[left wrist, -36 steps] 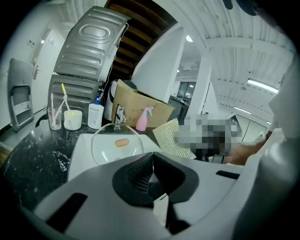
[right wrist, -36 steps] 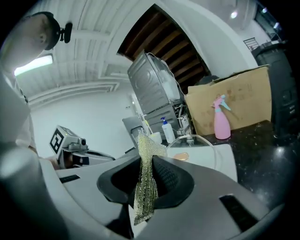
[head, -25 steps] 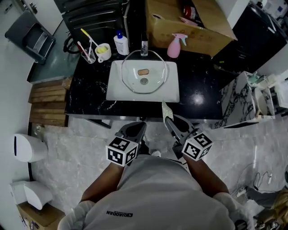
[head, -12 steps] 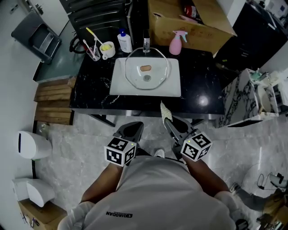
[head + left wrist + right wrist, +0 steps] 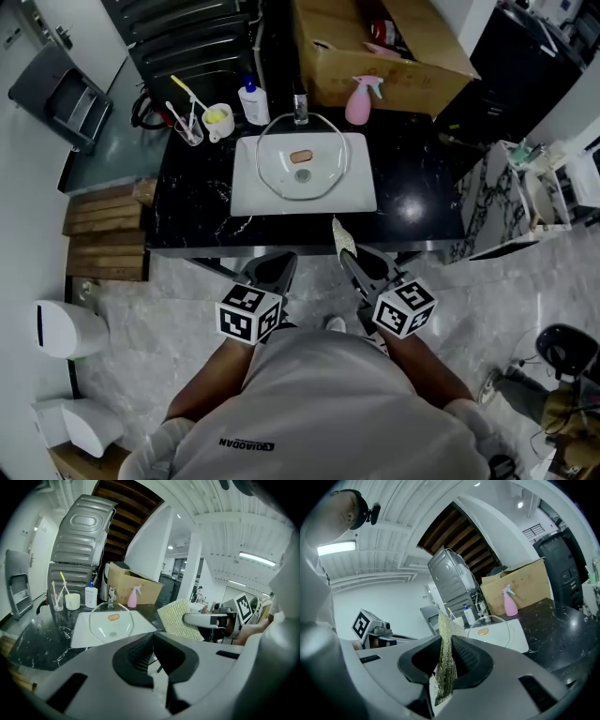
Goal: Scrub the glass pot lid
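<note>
Black marble counter holds the white sink where the glass pot lid sits, seemingly tilted, well apart from the right gripper pinching a scouring pad and the left gripper, pressed together empty, so I judge scrubbing not begun: the pad must first reach it.

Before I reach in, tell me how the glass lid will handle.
The glass lid is probably stiff and fragile: clear glass, thin rim. It seems propped on edge in the sink, so a push may tip it.

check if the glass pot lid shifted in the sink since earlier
No: the glass pot lid sits in the white sink below the faucet as before.
</note>
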Action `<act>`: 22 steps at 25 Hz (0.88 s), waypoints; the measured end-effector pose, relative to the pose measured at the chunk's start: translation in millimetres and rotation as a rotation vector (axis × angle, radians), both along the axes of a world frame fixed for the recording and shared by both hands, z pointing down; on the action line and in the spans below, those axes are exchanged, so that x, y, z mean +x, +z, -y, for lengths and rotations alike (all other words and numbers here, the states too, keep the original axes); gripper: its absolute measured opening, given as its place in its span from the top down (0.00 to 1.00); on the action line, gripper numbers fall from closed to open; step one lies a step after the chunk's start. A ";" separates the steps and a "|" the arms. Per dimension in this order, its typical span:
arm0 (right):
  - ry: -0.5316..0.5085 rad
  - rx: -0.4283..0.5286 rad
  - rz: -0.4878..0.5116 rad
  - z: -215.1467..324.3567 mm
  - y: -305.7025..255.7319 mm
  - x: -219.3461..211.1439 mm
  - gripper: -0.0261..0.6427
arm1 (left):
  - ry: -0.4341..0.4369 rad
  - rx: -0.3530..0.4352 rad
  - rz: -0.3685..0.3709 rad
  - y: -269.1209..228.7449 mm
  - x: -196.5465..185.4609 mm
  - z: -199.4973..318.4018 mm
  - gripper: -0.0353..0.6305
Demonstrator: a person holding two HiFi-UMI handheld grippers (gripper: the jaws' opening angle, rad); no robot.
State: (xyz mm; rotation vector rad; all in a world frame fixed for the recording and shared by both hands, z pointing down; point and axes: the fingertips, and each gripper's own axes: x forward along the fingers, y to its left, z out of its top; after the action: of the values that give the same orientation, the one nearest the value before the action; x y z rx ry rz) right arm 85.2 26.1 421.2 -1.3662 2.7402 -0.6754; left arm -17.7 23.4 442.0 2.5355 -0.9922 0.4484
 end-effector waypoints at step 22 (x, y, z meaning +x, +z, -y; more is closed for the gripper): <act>0.047 -0.033 -0.034 3.9 10.3 -30.1 0.83 | 0.069 -0.015 -0.010 7.1 -27.7 7.9 0.92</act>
State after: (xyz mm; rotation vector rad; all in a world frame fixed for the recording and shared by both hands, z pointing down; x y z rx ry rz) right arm 55.2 22.2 431.5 -1.4577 2.7250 -0.7043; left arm -45.4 15.5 449.2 2.5618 -0.8967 0.4607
